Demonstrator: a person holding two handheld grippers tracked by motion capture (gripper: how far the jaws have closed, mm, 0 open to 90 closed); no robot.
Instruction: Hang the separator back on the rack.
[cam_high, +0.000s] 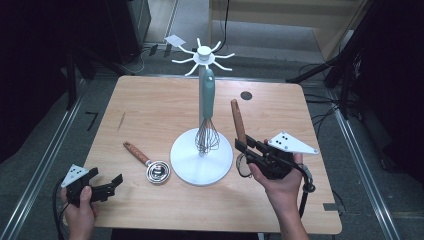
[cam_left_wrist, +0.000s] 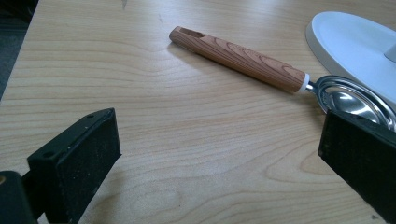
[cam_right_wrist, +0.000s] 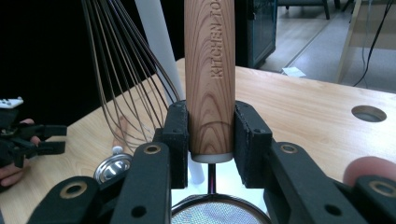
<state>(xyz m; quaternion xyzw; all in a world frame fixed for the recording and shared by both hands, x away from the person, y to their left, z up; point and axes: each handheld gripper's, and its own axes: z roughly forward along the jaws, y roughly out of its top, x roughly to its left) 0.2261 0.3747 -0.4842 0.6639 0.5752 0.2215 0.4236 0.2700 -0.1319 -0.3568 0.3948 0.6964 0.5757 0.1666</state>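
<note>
Right gripper (cam_right_wrist: 210, 135) clamps the strainer (cam_high: 239, 122) handle upright, right of the rack (cam_high: 202, 157); left gripper (cam_high: 102, 187) gapes idle. Swinging it could knock the whisk (cam_high: 207, 132) off.

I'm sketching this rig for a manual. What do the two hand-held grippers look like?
Each is black, with two block-shaped jaws on bolted bars. The left hand-held gripper and the right hand-held gripper each carry a pale grey three-cornered plate marked with black dots, and a black cable trails from each. No sleeves show on the forearms.
</note>
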